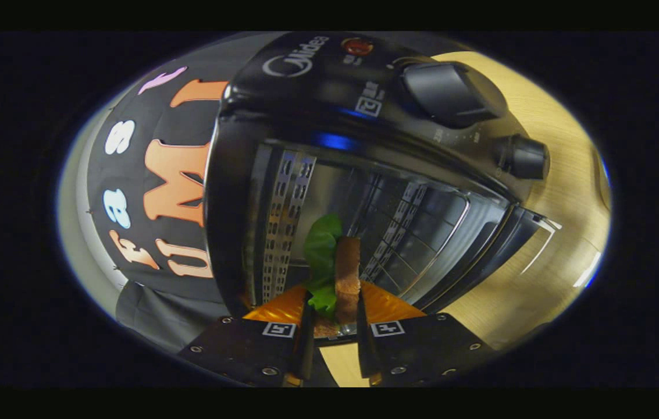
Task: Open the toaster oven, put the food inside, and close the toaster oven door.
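Sandwich [345, 273] sits clamped in the tool [332, 340], near the open oven [317, 105] mouth; carry it level, deep inside, before letting go.

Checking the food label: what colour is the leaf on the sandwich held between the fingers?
Green, clearest in the gripper view: the lettuce leaf on the sandwich.

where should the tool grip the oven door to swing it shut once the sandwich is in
Take the door by its free outer edge, coming from the front of the toaster oven. It hangs open beside the cavity with that edge farthest from the hinge, so a hold there probably gives the easiest swing. A handle cannot be made out. For now the tool is shut on the sandwich, so release that first.
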Demonstrator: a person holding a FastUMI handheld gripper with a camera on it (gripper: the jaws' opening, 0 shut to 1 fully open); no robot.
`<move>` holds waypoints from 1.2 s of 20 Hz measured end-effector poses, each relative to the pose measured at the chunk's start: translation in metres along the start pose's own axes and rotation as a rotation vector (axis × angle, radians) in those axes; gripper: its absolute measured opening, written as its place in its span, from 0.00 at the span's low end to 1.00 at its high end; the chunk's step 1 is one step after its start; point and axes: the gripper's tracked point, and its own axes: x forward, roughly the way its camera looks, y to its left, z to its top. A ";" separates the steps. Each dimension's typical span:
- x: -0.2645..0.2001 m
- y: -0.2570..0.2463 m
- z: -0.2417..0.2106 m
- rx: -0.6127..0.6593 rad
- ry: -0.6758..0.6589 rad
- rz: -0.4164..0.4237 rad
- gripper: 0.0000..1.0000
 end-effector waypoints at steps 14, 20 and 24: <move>-0.060 -0.023 -0.013 -0.170 0.150 -0.192 0.98; -0.076 -0.027 -0.004 -0.238 0.154 -0.207 0.97; -0.053 -0.021 -0.009 -0.186 0.144 -0.198 0.98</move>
